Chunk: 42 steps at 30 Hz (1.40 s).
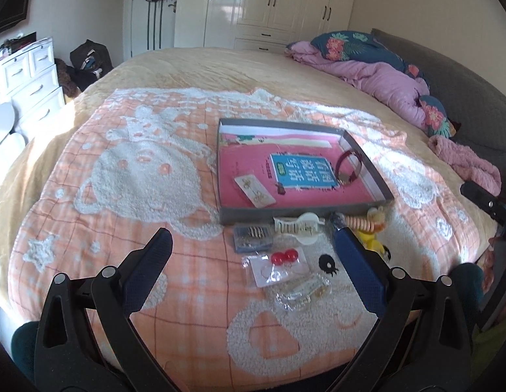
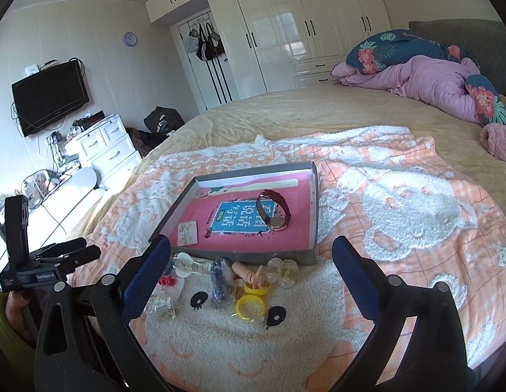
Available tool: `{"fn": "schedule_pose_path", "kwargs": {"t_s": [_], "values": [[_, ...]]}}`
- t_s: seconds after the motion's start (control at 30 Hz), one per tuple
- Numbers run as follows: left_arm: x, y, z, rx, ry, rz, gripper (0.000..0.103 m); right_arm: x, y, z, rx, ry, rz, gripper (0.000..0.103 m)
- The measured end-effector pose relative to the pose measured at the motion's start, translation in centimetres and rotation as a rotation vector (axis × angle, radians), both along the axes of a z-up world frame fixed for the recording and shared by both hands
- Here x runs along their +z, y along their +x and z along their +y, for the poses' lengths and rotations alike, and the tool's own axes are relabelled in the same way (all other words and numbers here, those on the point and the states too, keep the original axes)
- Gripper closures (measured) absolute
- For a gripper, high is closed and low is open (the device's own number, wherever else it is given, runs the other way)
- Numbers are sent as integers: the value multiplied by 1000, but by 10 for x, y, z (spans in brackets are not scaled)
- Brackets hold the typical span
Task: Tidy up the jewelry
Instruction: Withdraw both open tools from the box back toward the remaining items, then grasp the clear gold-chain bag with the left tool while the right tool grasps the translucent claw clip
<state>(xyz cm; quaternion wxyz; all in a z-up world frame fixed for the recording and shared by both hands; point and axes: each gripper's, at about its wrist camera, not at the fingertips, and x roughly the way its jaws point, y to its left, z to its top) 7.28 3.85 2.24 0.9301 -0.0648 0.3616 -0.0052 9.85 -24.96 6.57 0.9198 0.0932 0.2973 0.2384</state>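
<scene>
Setting: we work over a bed (image 1: 187, 65) spread with an orange-and-white fleece blanket (image 1: 122, 196); there is no bench.

Tray: a shallow grey cardboard box lid (image 1: 305, 215) lies at the centre of the left wrist view, lined with a pink book cover.

Done so far: two pieces already lie in the tray, a dark red strap wristwatch (image 2: 275, 210) toward its right side and a small white card of earrings (image 1: 254, 190) at its lower left.

Left to do: most of the jewelry lies on the blanket just below the tray's near wall. We see a white claw hair clip (image 1: 300, 226), a small blue packet of pins (image 1: 253, 236), a clear bag with two red beads (image 1: 284, 257), a clear packet of small gold pieces (image 1: 302, 290), yellow plastic bangles (image 2: 251, 305), a peach coiled hair tie (image 2: 248, 272) and a clear plastic claw clip (image 2: 280, 271).

Progress: by our judgement the task is in its early part, with a couple of pieces stowed and the pile untouched.

Left gripper (image 1: 253, 254): its jaws stand wide apart and empty, framing the pile in the lower centre.

Right gripper (image 2: 251, 258): its jaws are likewise spread, holding nothing, above the same pile.
</scene>
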Motion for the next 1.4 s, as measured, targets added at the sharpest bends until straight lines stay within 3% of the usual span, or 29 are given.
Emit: {"fn": "schedule_pose_path", "kwargs": {"t_s": [0.63, 1.17, 1.4], "values": [[-43, -2, -31, -129, -13, 107, 9, -43, -5, 6, 21, -73, 109, 4], [-85, 10, -52, -202, -9, 216, 9, -79, 4, 27, 59, -120, 184, 4], [-93, 17, -60, -201, -9, 224, 10, -90, 10, 29, 48, -145, 191, 4]]}}
